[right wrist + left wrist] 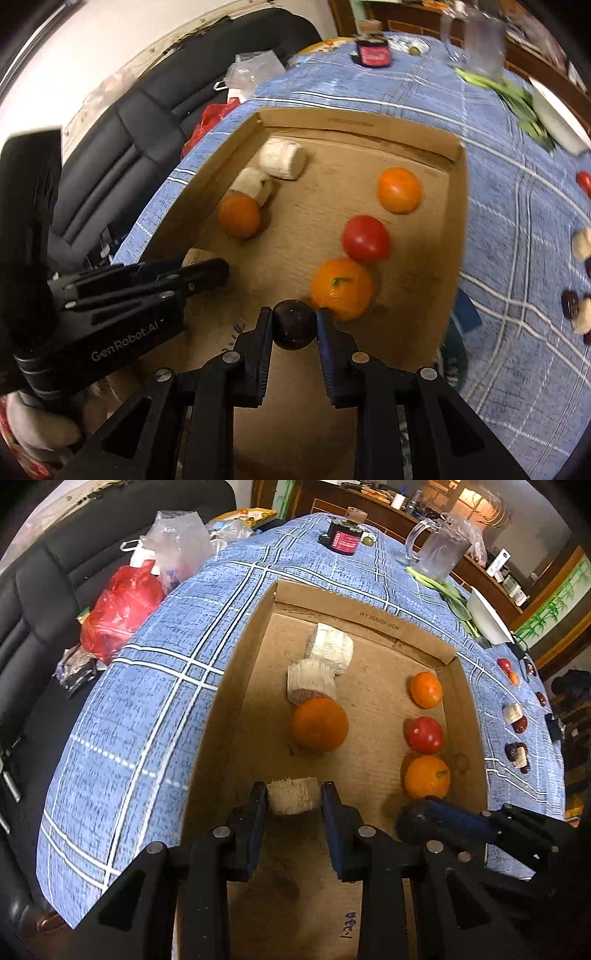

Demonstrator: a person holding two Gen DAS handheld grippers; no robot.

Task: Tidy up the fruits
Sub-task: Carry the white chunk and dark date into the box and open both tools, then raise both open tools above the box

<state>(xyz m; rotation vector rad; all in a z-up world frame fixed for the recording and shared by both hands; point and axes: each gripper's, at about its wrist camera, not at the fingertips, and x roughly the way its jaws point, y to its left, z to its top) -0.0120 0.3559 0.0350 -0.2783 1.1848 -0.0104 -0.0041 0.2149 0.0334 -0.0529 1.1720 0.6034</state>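
left gripper (294,800) clamped on a white chunk (293,796), right gripper (294,326) clamped on a dark fruit (294,325), "genrobot.ai" lower left, cardboard box (373,618) wall printed "wy 30x20x10cm" upper centre

The left gripper (294,797) pinches a pale fibrous chunk (293,796) between its fingertips. At its 3 o'clock, the right gripper (294,325) clamps a dark round fruit (294,325), both angled downward.
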